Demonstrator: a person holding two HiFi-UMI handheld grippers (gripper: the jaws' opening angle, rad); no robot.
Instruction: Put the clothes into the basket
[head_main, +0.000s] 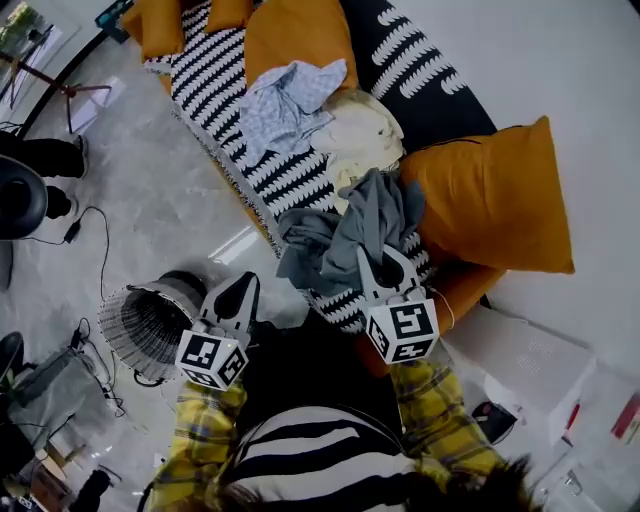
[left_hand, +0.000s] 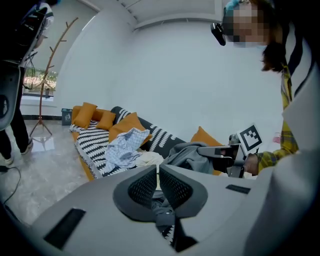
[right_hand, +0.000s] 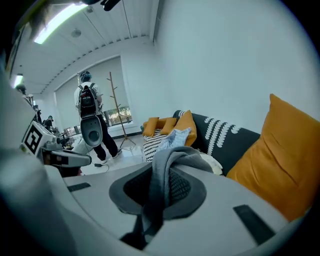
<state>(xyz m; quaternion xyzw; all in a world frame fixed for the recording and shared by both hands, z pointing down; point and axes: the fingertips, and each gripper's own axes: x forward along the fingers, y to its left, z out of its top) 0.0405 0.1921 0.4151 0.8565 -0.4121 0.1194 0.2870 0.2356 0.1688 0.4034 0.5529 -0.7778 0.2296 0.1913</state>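
Observation:
My right gripper (head_main: 383, 262) (right_hand: 160, 170) is shut on a grey garment (head_main: 365, 215) (right_hand: 165, 160), lifted above the sofa's near end; the cloth drapes over the jaws and hangs between them. To its left, my left gripper (head_main: 245, 283) (left_hand: 157, 172) has its jaws almost together, with nothing seen pinched at the tips. It hangs just above the round wire basket (head_main: 145, 325) on the floor. A light blue shirt (head_main: 285, 100) (left_hand: 125, 147) and a cream garment (head_main: 365, 140) (left_hand: 147, 159) lie on the black-and-white sofa (head_main: 210, 70).
A large orange cushion (head_main: 490, 195) (right_hand: 280, 150) sits right of the held garment; smaller ones lie at the sofa's far end. Cables (head_main: 90, 230) trail over the floor on the left. A person (right_hand: 87, 120) stands near a coat stand (left_hand: 47, 75). White boxes (head_main: 520, 350) lie at right.

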